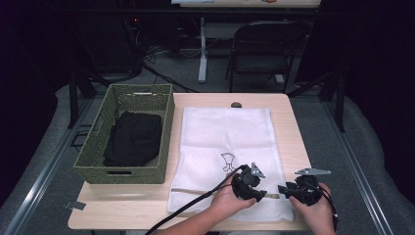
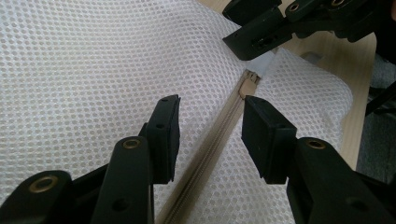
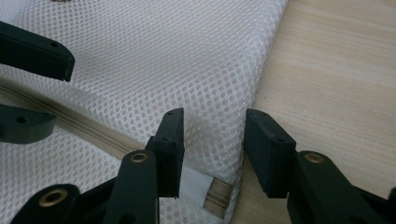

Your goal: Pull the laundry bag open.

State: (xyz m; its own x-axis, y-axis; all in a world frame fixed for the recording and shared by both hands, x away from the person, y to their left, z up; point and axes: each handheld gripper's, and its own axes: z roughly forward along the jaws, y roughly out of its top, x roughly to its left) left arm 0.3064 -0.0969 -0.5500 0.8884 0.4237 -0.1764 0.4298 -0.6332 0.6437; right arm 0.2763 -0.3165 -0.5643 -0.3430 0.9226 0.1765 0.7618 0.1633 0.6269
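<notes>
Both grippers' fingers apart over mesh bag (image 1: 226, 147) zipper (image 2: 212, 154); zipper end (image 3: 217, 198) partly hidden.

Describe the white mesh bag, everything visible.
The white mesh bag is a flat rectangle of honeycomb netting lying on the wooden table beside the green woven basket. A small dark printed figure sits near its middle. A beige zipper runs across its near end, its end stop at the right corner. The left tool straddles the zipper with open jaws; the right tool stands open over that corner.
</notes>
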